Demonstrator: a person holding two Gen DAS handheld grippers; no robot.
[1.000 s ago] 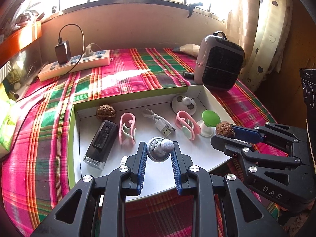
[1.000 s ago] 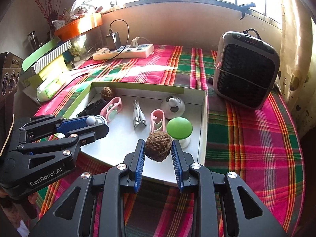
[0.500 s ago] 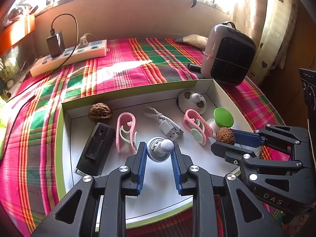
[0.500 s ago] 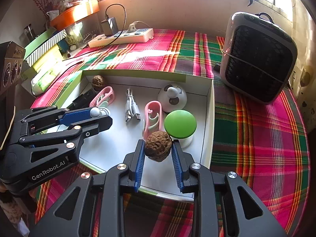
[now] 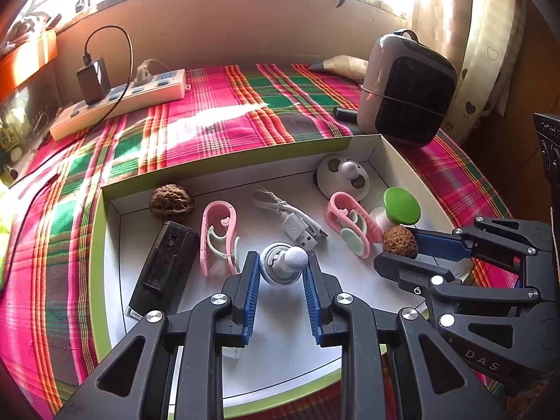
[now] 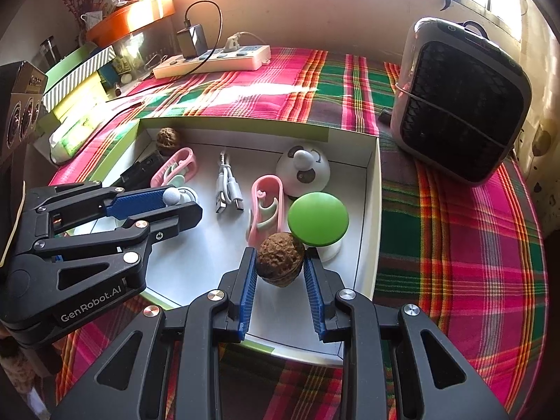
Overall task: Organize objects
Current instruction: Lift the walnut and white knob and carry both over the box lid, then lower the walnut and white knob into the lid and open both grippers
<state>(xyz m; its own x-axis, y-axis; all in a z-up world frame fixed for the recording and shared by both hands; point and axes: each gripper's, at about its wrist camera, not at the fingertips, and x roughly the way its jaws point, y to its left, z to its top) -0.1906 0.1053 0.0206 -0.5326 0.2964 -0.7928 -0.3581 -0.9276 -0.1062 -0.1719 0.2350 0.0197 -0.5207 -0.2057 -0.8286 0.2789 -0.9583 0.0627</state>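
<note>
A shallow white box with a green rim (image 5: pixel 224 164) lies on the plaid cloth. My left gripper (image 5: pixel 281 259) hangs low over the box's near part, shut on a small grey holder with a round white ball head (image 5: pixel 292 259). In the right wrist view my right gripper (image 6: pixel 280 255) is shut on a brown walnut (image 6: pixel 279 262), just in front of a green-capped mushroom toy (image 6: pixel 317 218) by the box's right wall (image 6: pixel 371 217). Each gripper shows in the other's view: the right gripper (image 5: pixel 399 248) with its walnut, and the left gripper (image 6: pixel 182 203) with the ball head.
The box also holds a second walnut (image 5: pixel 171 203), a black device (image 5: pixel 164 266), two pink clips (image 5: pixel 218 234) (image 5: pixel 351 224), a white USB cable (image 5: pixel 294 220) and a round panda toy (image 5: pixel 343 176). Behind it are a power strip (image 5: pixel 119 99) and a small heater (image 6: pixel 458 98).
Both grippers have moved forward and a little lower over the box, which now fills more of each view. Each keeps its grip, and nothing in the box has shifted.
</note>
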